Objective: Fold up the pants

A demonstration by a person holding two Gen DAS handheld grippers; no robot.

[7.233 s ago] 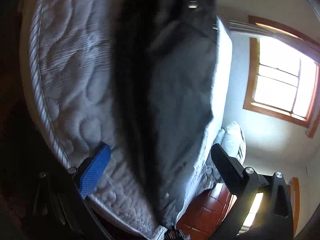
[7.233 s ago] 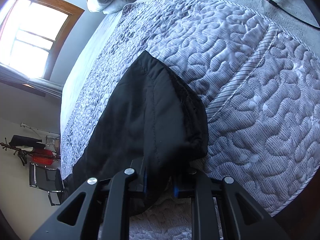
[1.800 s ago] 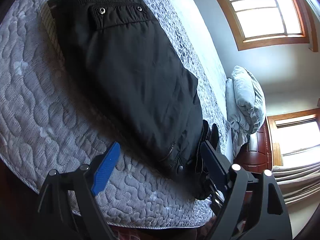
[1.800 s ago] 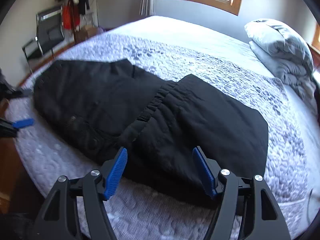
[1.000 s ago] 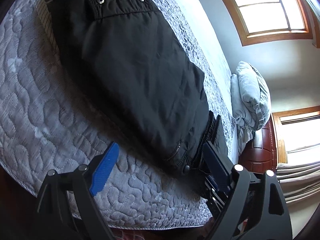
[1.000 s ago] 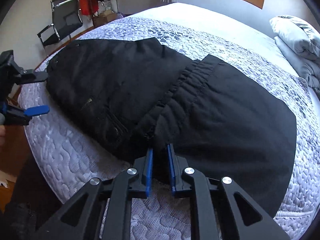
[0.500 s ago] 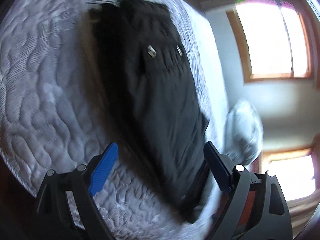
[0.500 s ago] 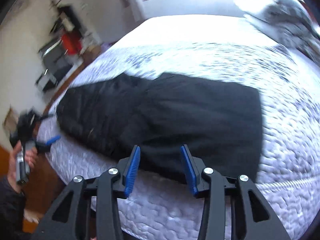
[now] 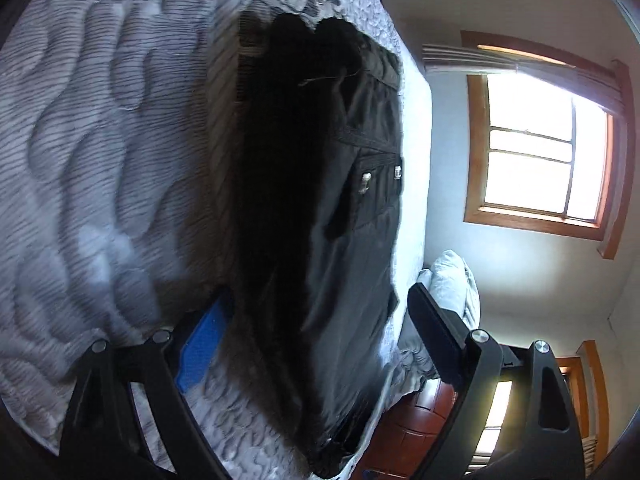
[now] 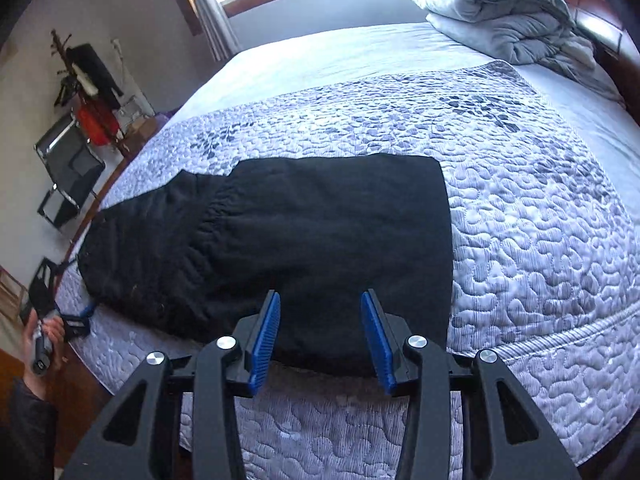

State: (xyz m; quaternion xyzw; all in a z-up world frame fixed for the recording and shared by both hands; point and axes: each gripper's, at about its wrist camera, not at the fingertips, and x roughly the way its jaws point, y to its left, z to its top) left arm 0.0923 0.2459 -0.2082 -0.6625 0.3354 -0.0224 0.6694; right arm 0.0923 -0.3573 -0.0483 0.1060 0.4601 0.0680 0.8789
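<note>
Black pants [image 10: 280, 240] lie folded on the quilted bed, legs doubled over the waist part, an elastic hem showing left of centre. My right gripper [image 10: 320, 320] is open and empty, its blue pads just above the near edge of the folded pants. In the left wrist view the pants [image 9: 340, 220] run away from the camera, a pocket flap with two snaps showing. My left gripper [image 9: 316, 328] is open with the pants' end between its fingers, not clamped. The left gripper also shows in the right wrist view [image 10: 68, 320] at the pants' left end.
The grey quilted bedspread [image 10: 540, 240] covers the bed, its edge near me. A folded grey duvet [image 10: 500, 12] lies at the head. A chair and clothes rack [image 10: 76, 152] stand by the left wall. A window [image 9: 540, 152] is behind.
My right gripper has opened wider and drawn in over the pants' near edge. My left gripper swung down close to the pants' end, which now sits between its open fingers.
</note>
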